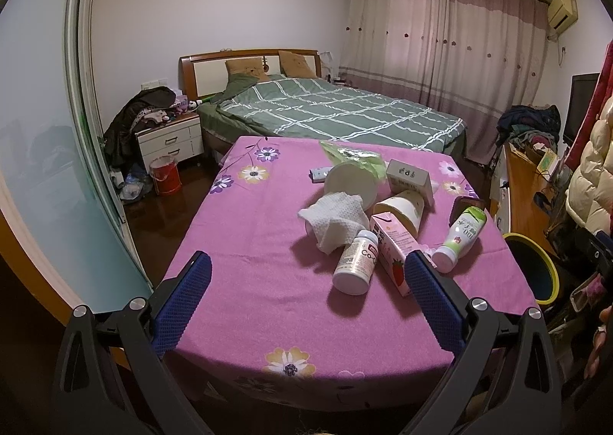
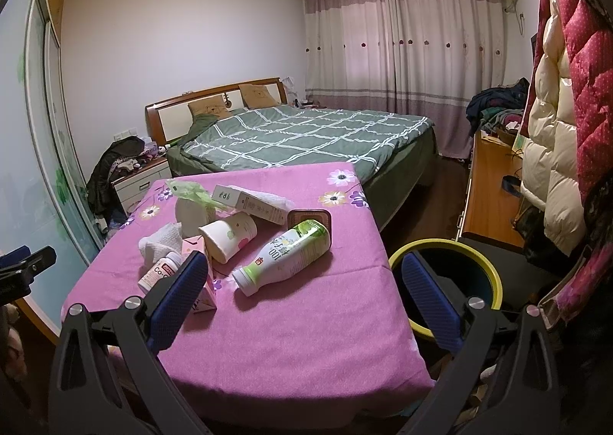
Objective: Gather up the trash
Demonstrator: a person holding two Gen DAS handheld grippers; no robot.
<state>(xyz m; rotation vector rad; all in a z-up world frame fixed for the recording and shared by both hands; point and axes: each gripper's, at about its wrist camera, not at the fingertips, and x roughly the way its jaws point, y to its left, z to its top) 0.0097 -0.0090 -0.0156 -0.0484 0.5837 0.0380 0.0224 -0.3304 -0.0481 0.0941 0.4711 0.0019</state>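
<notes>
Trash lies on a pink flowered tablecloth (image 1: 268, 243): a white pill bottle (image 1: 354, 262), a pink strawberry carton (image 1: 394, 247), a crumpled white tissue (image 1: 333, 218), paper cups (image 1: 402, 211), a white box (image 1: 410, 178), a green plastic bag (image 1: 352, 157) and a green-capped drink bottle (image 1: 461, 236), (image 2: 287, 255). A yellow-rimmed bin (image 2: 440, 262) stands right of the table. My left gripper (image 1: 306, 278) is open and empty, short of the pill bottle. My right gripper (image 2: 302, 278) is open and empty, near the drink bottle.
A bed with a green checked cover (image 1: 333, 109) stands behind the table. A nightstand (image 1: 170, 140) and a red bucket (image 1: 164, 176) are at the left. A wooden desk (image 2: 486, 197) and hanging coats (image 2: 555, 109) are at the right.
</notes>
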